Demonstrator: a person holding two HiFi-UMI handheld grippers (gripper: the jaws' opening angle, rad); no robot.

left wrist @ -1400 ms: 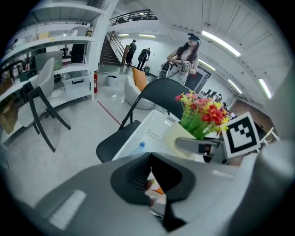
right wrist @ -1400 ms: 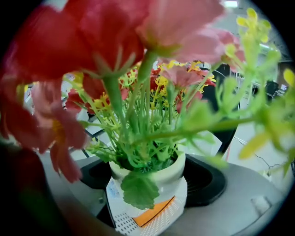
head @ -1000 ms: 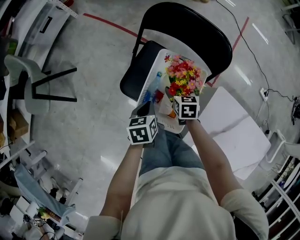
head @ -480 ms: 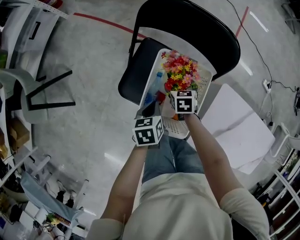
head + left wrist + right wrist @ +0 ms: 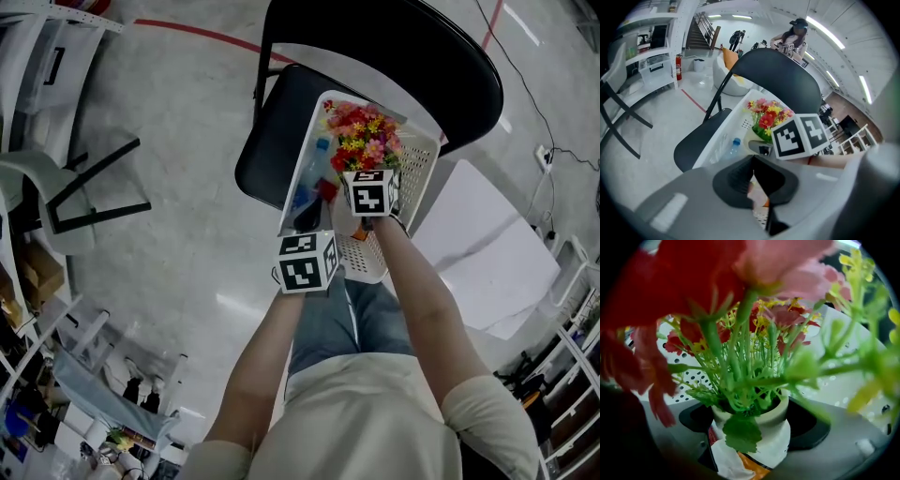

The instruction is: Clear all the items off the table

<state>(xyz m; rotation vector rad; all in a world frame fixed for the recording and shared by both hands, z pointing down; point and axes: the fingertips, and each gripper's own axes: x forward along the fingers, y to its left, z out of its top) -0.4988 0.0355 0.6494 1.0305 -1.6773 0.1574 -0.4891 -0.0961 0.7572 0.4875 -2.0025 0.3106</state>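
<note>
A white perforated basket [image 5: 418,157] stands on the seat of a black folding chair [image 5: 267,150]. My right gripper [image 5: 367,176] is shut on a small white vase [image 5: 773,439] of red, pink and yellow artificial flowers [image 5: 364,141], held inside the basket near its near end. The right gripper's [image 5: 752,425] dark pads press the vase from both sides. A clear bottle with a blue cap [image 5: 731,145] and a red item [image 5: 326,190] lie in the basket [image 5: 738,115]. My left gripper [image 5: 753,176] is shut on nothing, at the basket's near left corner [image 5: 305,225].
A white table top [image 5: 487,262] lies to the right of the chair. A grey chair [image 5: 56,187] and white shelving stand at the left. A red line and a black cable run across the floor. A person [image 5: 793,37] stands far behind the chair.
The head camera has shifted a little. The right gripper with the flower vase has stayed over the basket, and the left gripper has stayed shut beside it.
</note>
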